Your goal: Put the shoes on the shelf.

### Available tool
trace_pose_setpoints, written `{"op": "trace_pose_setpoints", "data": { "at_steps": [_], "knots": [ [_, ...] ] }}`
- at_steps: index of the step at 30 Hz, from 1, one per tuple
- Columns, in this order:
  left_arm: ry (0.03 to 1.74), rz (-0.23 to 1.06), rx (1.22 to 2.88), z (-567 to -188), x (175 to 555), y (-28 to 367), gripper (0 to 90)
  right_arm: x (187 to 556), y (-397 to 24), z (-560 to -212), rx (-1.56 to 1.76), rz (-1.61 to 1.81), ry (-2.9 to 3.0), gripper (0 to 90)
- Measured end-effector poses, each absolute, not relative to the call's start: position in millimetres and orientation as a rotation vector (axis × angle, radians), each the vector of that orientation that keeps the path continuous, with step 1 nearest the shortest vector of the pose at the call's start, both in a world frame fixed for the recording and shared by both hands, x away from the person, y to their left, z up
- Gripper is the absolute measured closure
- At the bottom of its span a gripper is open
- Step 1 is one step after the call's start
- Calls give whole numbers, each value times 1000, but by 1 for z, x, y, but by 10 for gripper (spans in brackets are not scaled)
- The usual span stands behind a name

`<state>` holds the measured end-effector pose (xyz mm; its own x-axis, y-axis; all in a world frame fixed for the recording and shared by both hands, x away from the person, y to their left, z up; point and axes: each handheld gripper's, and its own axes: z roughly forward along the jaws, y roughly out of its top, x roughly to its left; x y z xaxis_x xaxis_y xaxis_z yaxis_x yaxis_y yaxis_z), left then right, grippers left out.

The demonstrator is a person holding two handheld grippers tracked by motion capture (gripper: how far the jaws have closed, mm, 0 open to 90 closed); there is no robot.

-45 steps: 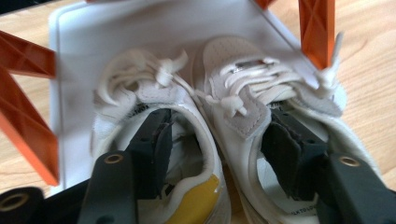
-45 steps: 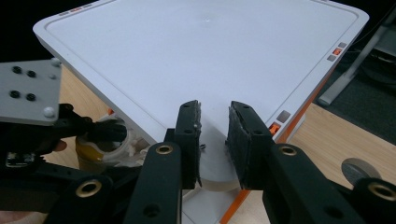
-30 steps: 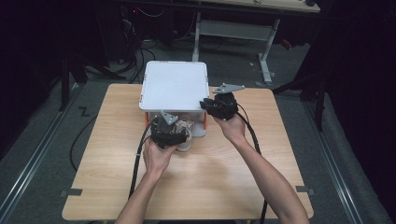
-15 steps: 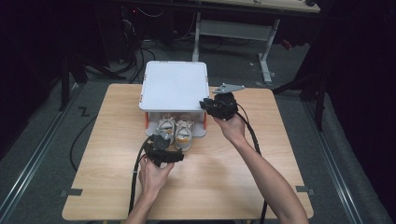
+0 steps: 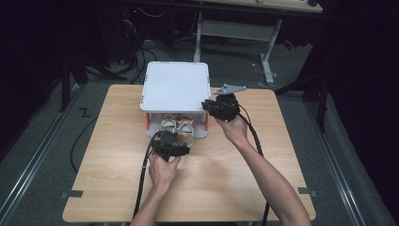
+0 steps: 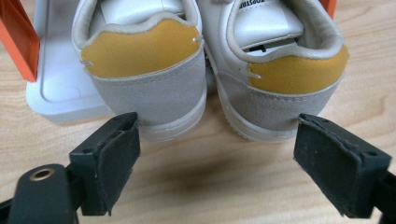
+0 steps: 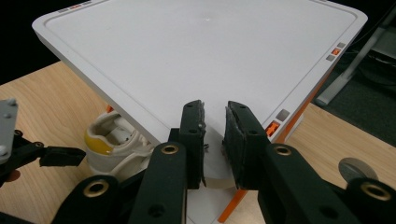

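Observation:
A pair of white shoes with yellow heel tabs, the left shoe point(image 6: 144, 70) and the right shoe point(image 6: 289, 79), pokes heel-first out of a white box point(image 5: 202, 133) with orange walls. My left gripper point(image 6: 217, 158) stands open just in front of the heels and low over the table. Its jaws have just been closing a little, and nothing is pressed between the pads. The same gripper point(image 5: 175, 139) sits before the shoes point(image 5: 178, 127) in the high view. My right gripper point(image 7: 214, 116) has just been closing further and pinches the front right corner of the box lid point(image 7: 201, 51), which is raised.
The box stands at the back middle of the wooden table point(image 5: 226, 179). Black cables trail from both grippers off the front edge. A metal desk frame point(image 5: 263, 52) and more cables lie on the floor behind. Bare wood lies to the left, right and front.
My left gripper has drawn back from over the shoes toward the person and sunk lower, so the heels now show. The right gripper has stayed at the lid's corner.

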<state>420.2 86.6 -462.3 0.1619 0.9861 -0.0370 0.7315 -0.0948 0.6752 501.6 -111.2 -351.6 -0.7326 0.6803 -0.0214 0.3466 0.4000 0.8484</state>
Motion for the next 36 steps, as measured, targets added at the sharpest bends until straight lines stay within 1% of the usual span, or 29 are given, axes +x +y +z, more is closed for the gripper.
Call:
{"op": "trace_pose_setpoints", "data": {
  "at_steps": [9,17,23,30,36],
  "knots": [
    [1647,606,1844,-463,440,84,198,501,-110,-351,885,1253,2296,781],
    [1667,634,1743,-470,451,84,232,501,-110,-351,881,1248,2296,790],
    [1673,632,1740,-470,463,82,213,501,-110,-351,880,1249,2296,797],
    [1682,638,1685,-474,473,78,213,501,-110,-351,884,1251,2293,798],
    [1663,629,1710,-474,480,78,203,500,-109,-351,883,1244,2294,799]
  ]
}}
